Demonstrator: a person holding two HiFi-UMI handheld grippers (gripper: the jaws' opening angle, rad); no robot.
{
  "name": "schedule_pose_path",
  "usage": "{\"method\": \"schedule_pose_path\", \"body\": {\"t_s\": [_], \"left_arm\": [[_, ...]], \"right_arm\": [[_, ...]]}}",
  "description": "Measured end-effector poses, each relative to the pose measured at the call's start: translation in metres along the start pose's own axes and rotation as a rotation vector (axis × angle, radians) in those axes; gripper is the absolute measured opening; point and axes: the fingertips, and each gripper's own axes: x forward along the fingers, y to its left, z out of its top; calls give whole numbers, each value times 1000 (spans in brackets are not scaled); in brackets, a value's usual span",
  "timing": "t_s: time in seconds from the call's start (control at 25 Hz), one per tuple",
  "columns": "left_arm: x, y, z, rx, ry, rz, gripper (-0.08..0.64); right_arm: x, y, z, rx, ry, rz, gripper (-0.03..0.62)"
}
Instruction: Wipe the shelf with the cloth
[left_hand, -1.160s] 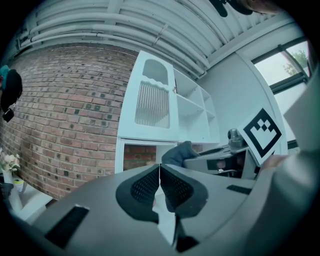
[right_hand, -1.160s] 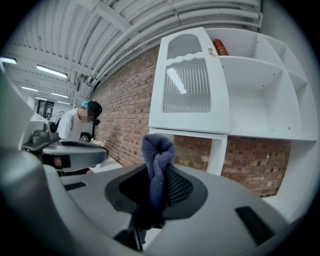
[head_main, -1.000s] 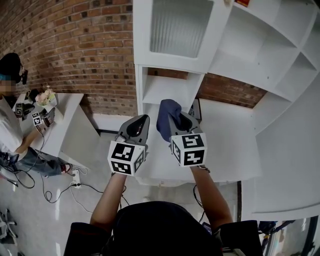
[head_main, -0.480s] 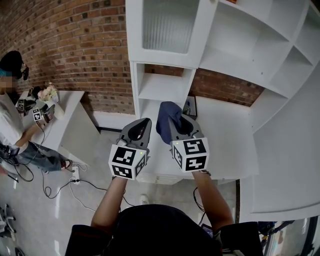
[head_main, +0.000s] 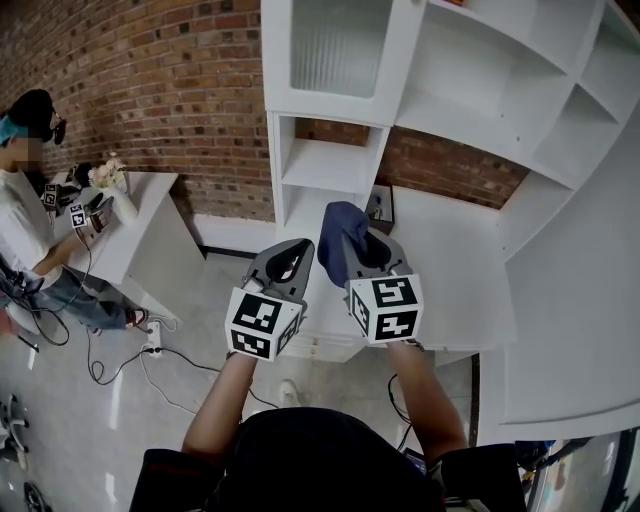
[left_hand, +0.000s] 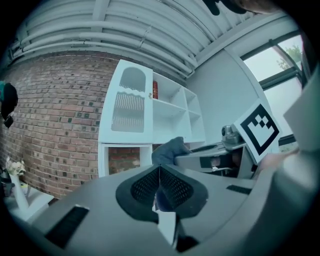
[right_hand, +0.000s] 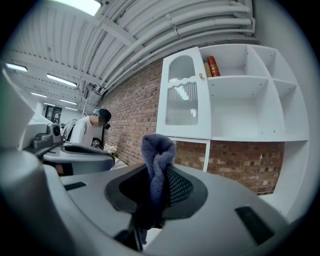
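A dark blue cloth (head_main: 338, 240) is bunched up between the jaws of my right gripper (head_main: 362, 250), which is shut on it; in the right gripper view the cloth (right_hand: 157, 165) stands up out of the jaws. My left gripper (head_main: 290, 262) is beside it on the left, shut and empty, its pads (left_hand: 172, 189) pressed together. Both hang in front of the white shelf unit (head_main: 330, 165), over its lower counter (head_main: 440, 270). The small open shelf (head_main: 322, 160) lies just beyond the cloth.
A glass-fronted cabinet door (head_main: 335, 50) sits above the small shelf, with open white compartments (head_main: 500, 90) to the right. A red book (right_hand: 213, 66) stands in a top compartment. A person (head_main: 30, 200) sits at a white table (head_main: 130, 230) on the left, cables (head_main: 120, 365) on the floor.
The view has shifted slightly; both grippers sit a little lower and farther from the shelf. The cloth stays in the right gripper.
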Motion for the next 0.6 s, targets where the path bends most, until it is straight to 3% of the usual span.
{"method": "schedule_pose_path", "body": {"t_s": [0.6], "left_arm": [[-34, -29, 10, 2, -16, 23, 17]], "right_arm": [[-40, 13, 2, 5, -10, 18, 92]]}}
